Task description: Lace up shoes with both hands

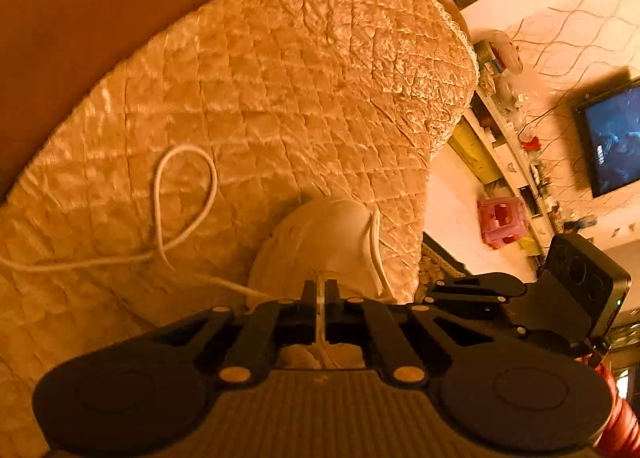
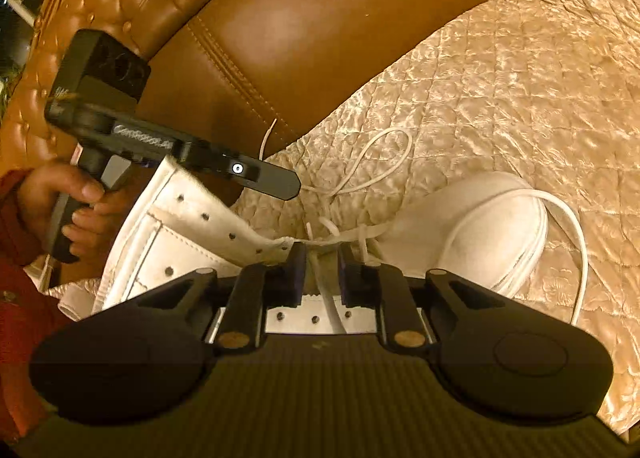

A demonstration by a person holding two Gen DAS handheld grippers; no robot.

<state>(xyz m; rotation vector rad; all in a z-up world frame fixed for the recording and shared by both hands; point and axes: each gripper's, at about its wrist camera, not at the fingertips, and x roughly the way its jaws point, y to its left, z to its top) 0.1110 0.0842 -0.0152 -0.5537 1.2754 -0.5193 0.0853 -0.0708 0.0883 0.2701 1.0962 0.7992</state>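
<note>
My left gripper (image 1: 319,286) is clenched on a white lace (image 1: 320,314), the white shoe (image 1: 320,242) just ahead of it. My right gripper (image 2: 322,254) is released, its fingers straddling the lace over the shoe on the quilted sofa cover (image 2: 520,77).

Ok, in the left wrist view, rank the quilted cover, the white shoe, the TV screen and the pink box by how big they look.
1. quilted cover, by far the largest
2. white shoe
3. TV screen
4. pink box

The shoe sits close to the camera and the TV and box are far off, so this ranks apparent size only.
</note>
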